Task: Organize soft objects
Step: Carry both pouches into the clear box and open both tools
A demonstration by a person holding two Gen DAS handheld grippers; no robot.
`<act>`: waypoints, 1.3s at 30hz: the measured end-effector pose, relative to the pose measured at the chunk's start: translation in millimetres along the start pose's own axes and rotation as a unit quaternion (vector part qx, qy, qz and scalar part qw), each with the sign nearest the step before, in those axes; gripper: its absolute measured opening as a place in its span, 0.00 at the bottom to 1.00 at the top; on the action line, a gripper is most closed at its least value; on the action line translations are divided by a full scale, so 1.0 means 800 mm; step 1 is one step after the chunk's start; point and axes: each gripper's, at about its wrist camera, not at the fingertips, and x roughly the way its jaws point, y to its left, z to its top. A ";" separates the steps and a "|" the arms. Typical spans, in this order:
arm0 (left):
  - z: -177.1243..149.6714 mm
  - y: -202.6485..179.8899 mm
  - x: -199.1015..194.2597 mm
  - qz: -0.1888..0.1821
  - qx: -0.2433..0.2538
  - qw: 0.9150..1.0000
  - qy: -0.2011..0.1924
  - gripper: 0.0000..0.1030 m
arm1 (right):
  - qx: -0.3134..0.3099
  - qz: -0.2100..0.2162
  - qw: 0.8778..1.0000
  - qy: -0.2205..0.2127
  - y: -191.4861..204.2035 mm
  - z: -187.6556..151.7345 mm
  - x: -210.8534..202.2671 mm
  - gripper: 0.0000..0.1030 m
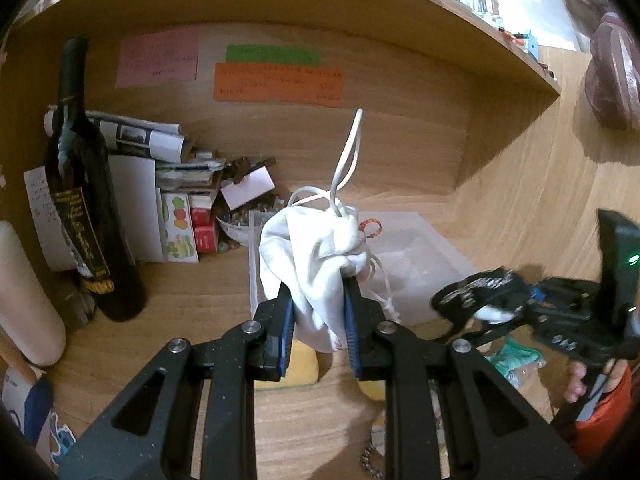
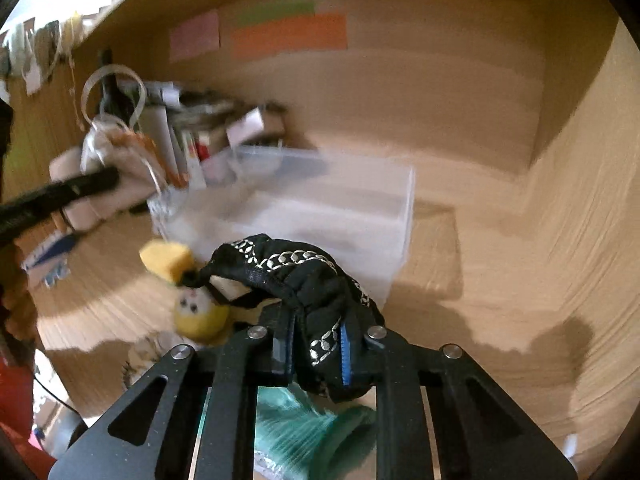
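Observation:
My left gripper (image 1: 319, 316) is shut on a white drawstring cloth pouch (image 1: 316, 252) and holds it above the desk, just left of a clear plastic bin (image 1: 416, 256). The pouch also shows in the right wrist view (image 2: 120, 156), blurred. My right gripper (image 2: 316, 344) is shut on a black cloth with a silver chain pattern (image 2: 296, 272), in front of the clear bin (image 2: 320, 216). That cloth shows in the left wrist view (image 1: 480, 288) at the right. A yellow sponge (image 2: 168, 258) and a yellow soft toy (image 2: 198, 312) lie on the desk.
A dark wine bottle (image 1: 86, 208) stands at the left beside stacked papers and small boxes (image 1: 180, 200). A white roll (image 1: 24, 292) is at the far left. A teal soft item (image 2: 296, 428) lies under my right gripper. A wooden shelf (image 1: 360, 12) hangs overhead.

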 end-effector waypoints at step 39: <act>0.026 0.010 0.172 -0.011 0.022 0.987 0.158 0.21 | -0.033 -0.006 0.995 0.090 -0.033 0.089 0.135 0.17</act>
